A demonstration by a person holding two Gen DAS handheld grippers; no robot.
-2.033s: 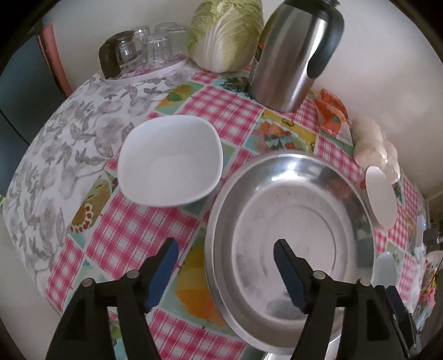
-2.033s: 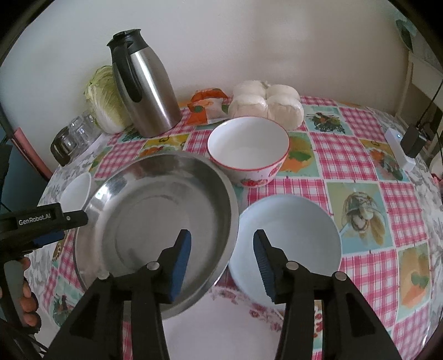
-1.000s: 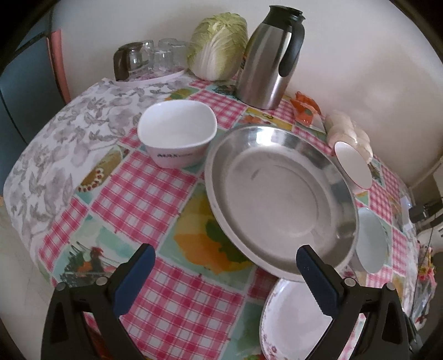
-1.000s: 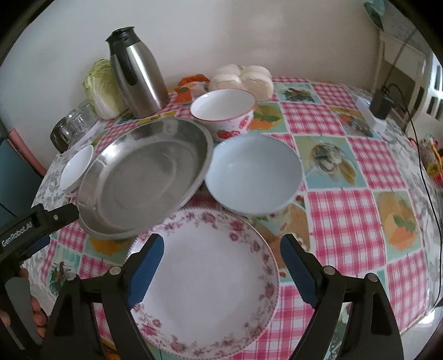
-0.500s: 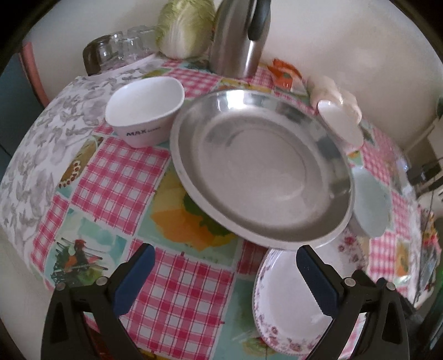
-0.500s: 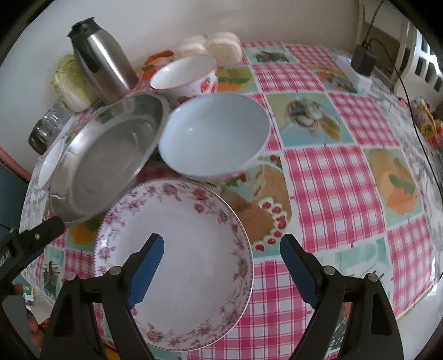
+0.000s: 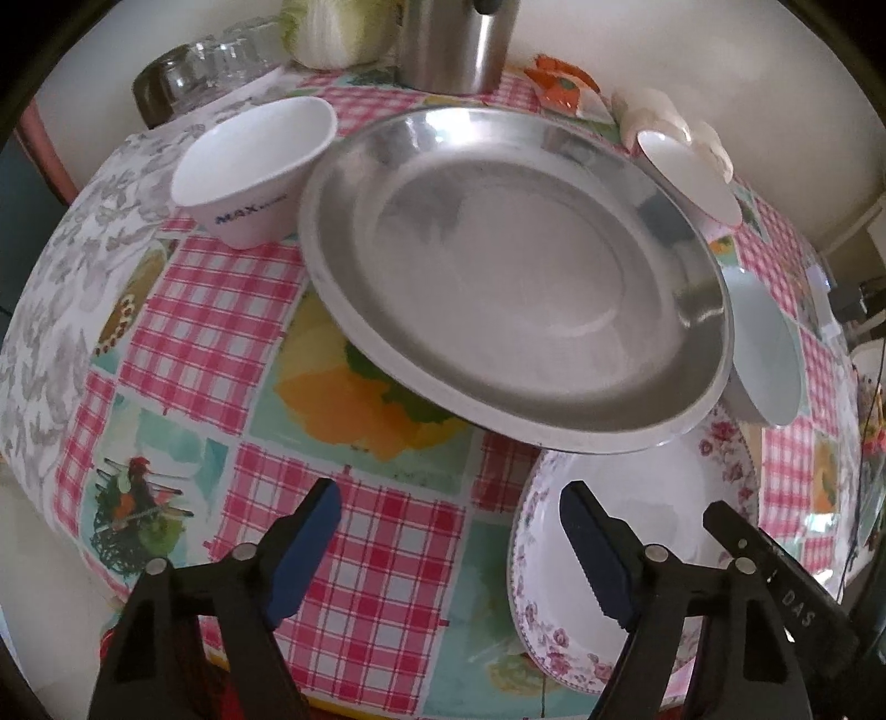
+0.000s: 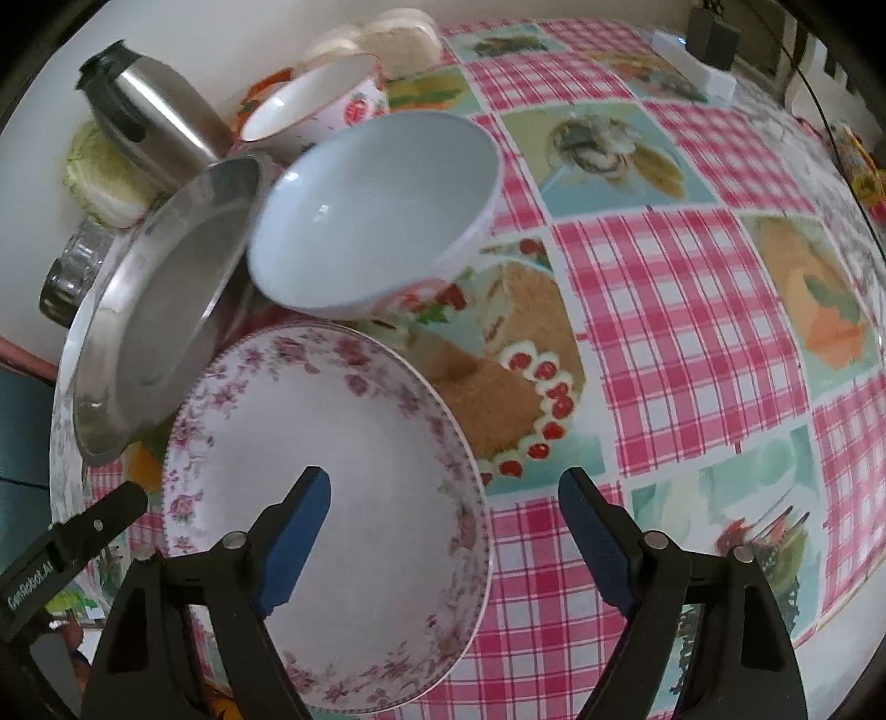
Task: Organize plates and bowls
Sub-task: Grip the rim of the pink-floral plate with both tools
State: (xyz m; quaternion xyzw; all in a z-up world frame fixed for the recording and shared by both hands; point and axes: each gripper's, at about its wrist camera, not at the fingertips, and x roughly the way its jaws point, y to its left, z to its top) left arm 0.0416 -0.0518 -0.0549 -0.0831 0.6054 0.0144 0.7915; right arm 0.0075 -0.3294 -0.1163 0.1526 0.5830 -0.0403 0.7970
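Black hand-held gripper [image 7: 446, 531], blue ribbed pads [image 7: 595, 551], silver screws, white lettering

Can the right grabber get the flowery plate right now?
Probably yes. The right gripper is open, and the round white plate with pink flowers lies just beneath it near the table edge, with nothing on top.

Thermos [image 7: 454, 44]: top cut off by upper edge of left wrist view; only lower steel body shows.
Cabbage [image 7: 332, 27]: upper part cropped in left view; partly behind thermos in right view.
Floral plate [image 7: 637, 526]: far rim tucked under steel pan [image 7: 515, 277]; near part hidden behind tongs' arm.
Red-rimmed bowl [image 8: 315, 111]: lower side hidden behind pale blue bowl [image 8: 376, 221]; motion-blurred.
Glasses [image 8: 72, 266]: largely hidden behind pan rim in right view; count unreadable.
White buns [image 7: 686, 127]: mostly behind bowl.
Bench [image 8: 692, 332]: right edge items too small, blurred.
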